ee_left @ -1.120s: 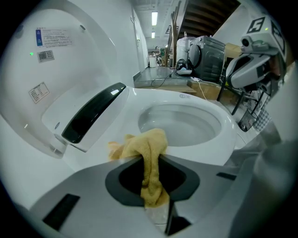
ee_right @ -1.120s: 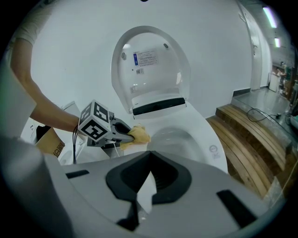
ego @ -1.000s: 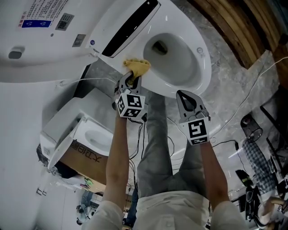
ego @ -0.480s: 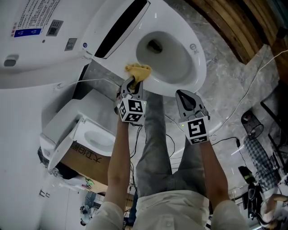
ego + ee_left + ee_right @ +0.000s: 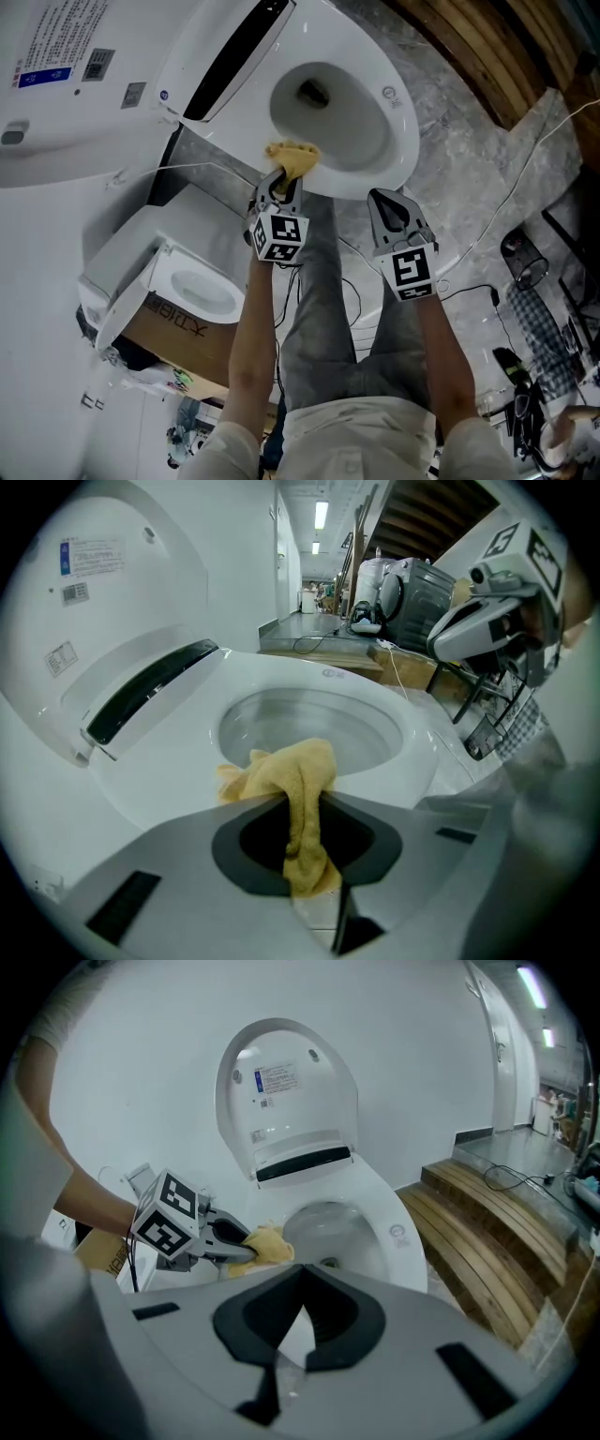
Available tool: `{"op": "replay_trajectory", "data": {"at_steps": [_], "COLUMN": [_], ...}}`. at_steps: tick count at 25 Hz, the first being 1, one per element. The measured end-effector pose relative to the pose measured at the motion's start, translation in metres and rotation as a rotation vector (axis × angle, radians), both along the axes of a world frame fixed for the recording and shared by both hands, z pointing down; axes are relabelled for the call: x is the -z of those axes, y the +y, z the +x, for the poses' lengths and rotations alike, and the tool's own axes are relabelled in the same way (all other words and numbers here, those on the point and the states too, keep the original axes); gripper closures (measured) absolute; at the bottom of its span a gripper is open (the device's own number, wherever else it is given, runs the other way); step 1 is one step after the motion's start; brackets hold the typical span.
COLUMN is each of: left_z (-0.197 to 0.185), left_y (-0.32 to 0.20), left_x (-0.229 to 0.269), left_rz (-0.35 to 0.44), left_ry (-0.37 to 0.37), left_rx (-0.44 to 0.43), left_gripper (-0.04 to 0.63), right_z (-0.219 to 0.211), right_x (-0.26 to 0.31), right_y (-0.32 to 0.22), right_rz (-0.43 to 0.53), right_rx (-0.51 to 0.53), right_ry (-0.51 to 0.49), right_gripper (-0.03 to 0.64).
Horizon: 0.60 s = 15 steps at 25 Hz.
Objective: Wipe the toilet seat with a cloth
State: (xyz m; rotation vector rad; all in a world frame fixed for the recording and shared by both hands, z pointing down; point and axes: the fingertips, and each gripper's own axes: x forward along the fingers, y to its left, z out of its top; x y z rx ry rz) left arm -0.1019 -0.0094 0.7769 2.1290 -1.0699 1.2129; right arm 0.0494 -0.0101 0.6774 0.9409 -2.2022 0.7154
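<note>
Pinching cloth (image 5: 292, 155) at seat (image 5: 401, 127) edge, left tool (image 5: 279, 180)

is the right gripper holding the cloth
No, the yellow cloth is clamped in the left gripper, while the right gripper has its jaws shut with nothing between them.

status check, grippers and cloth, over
Left gripper shut on yellow cloth, cloth on toilet seat, near rim. Right gripper shut, empty, clear of the seat. Nothing in the way.
</note>
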Motion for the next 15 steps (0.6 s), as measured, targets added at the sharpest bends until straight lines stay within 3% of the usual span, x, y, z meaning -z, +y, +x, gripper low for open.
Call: {"op": "replay_trajectory", "data": {"at_steps": [15], "left_z": [0.051], "left_y": [0.029], "left_x": [-0.002], "left_rz": [-0.05], "left_ry": [0.037], "left_rx": [0.029], "left_gripper": [0.512], "right_z": [0.044], "right_x": [-0.008], "right_y": [0.009], "right_rz": [-0.019], "right_rx": [-0.01], "right_ry": [0.002], "right_gripper": [0.609]}}
